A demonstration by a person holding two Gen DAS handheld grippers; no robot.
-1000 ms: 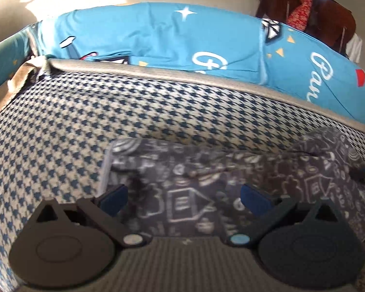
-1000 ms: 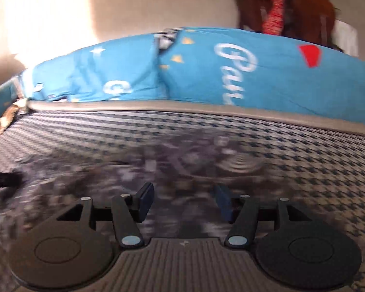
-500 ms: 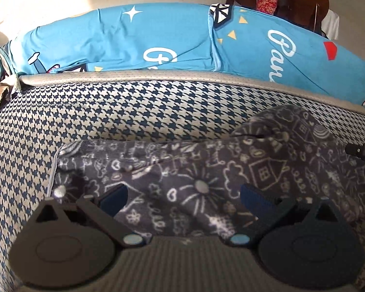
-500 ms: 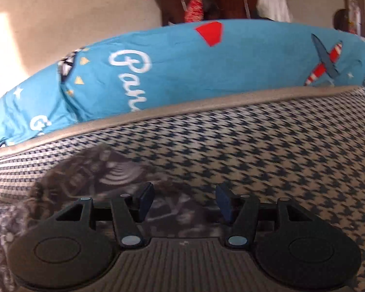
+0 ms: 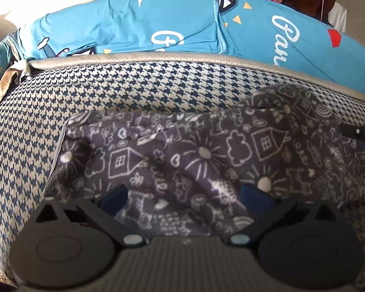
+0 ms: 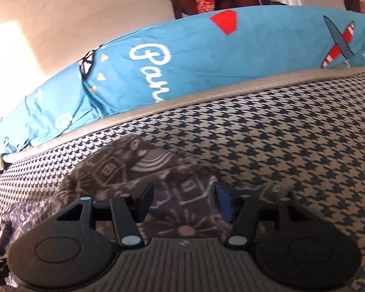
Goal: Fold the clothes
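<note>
A: What is seen, from the largest thing down?

B: A houndstooth mattress point(image 5: 158, 85) is seen, backed by a blue printed pillow point(image 5: 182, 24). A grey doodle-print garment point(image 5: 206, 160) is spread on it, bunched at its right end.

A: And the tongs?

B: The left tongs point(image 5: 185, 197) are held wide apart over the garment's near edge. The right tongs point(image 6: 185, 199) are also spread, with cloth lying between the fingers, ungripped.

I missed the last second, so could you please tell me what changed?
The right gripper swung rightward along the dark doodle-print garment toward its right end; the left gripper shifted slightly. Both jaws stayed open, gripping nothing; the garment stayed on the houndstooth mattress.
</note>
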